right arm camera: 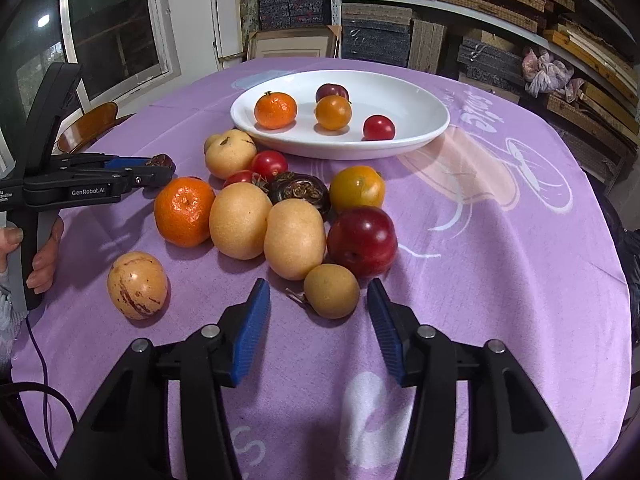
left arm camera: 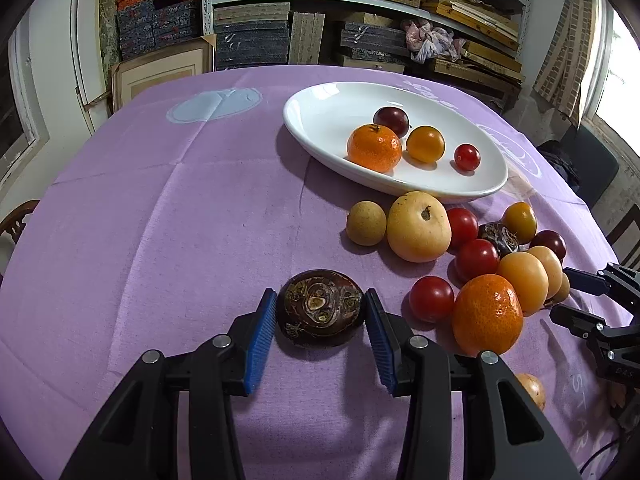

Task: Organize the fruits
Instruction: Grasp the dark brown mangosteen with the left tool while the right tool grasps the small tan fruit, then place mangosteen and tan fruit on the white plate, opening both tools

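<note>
My left gripper (left arm camera: 320, 312) clamps the dark mottled fruit (left arm camera: 319, 307) on the surface, nearer me than the white plate (left arm camera: 320, 120); my right gripper (right arm camera: 319, 300) straddles the small tan fruit (right arm camera: 331, 296) (pads not touching), also short of the plate.

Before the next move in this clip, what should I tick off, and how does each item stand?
1. Left gripper closed on the dark brown fruit: ok.
2. Dark brown fruit lifted off the cloth: cannot tell.
3. Right gripper touching the small tan fruit: not ok, gaps either side.
4. White plate has free room: ok.
</note>
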Demonstrator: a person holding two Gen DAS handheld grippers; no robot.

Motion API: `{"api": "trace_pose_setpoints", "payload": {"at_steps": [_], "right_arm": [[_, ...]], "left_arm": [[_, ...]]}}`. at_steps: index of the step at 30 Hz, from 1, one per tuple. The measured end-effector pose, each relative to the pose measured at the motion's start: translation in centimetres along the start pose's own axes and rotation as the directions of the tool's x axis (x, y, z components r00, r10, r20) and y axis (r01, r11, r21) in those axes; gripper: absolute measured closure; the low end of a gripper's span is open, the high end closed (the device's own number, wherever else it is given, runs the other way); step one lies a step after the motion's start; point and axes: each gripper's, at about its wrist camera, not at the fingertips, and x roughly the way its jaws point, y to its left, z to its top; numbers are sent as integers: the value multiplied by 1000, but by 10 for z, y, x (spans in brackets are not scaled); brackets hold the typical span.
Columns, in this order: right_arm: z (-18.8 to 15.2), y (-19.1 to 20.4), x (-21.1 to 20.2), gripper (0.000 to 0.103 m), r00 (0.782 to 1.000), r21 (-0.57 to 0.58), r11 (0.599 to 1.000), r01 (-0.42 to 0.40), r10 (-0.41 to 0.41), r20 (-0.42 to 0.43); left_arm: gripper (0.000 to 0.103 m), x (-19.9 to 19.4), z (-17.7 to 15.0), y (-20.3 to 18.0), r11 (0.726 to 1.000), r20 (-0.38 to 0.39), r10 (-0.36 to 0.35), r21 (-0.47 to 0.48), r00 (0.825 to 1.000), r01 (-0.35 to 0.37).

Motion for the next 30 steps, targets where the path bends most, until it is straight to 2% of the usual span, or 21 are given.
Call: {"api": "trace_pose_setpoints", "payload": {"at_steps": [5, 12, 13, 17, 19, 22, 25, 30], "right_arm": [[2, -4, 3, 64, 1000, 19, 1000, -9, 9, -14], [2, -6, 3, 68, 1000, 27, 1000, -14, 14, -13], [2, -7, 2, 74, 1000, 28, 1000, -14, 14, -11], [6, -16, -12, 74, 999, 71, 997, -38, 36, 32], [8, -22, -18, 74, 998, 90, 996, -25, 20, 53], [7, -27, -16, 74, 999, 116, 993, -34, 29, 40], [13, -29, -27, 74, 996, 119, 992, -37, 27, 80], [60, -41, -38, 74, 991, 143, 988, -57, 39, 128]], "left_arm": [[58, 4, 0, -1, 1000, -12, 0, 4, 1000, 0], [58, 6, 0, -2, 1000, -11, 1, 15, 1000, -1], [58, 6, 0, -2, 1000, -10, 1, 13, 1000, 0], [58, -3, 7, 1, 1000, 32, 23, -9, 999, -22], [58, -11, 14, 4, 999, 53, 16, -30, 998, -15], [58, -19, 27, 8, 999, 63, 7, -51, 998, -4], [58, -24, 45, 4, 999, 74, 31, -20, 997, -29], [58, -20, 95, -8, 998, 96, 51, 17, 994, -53]]}}
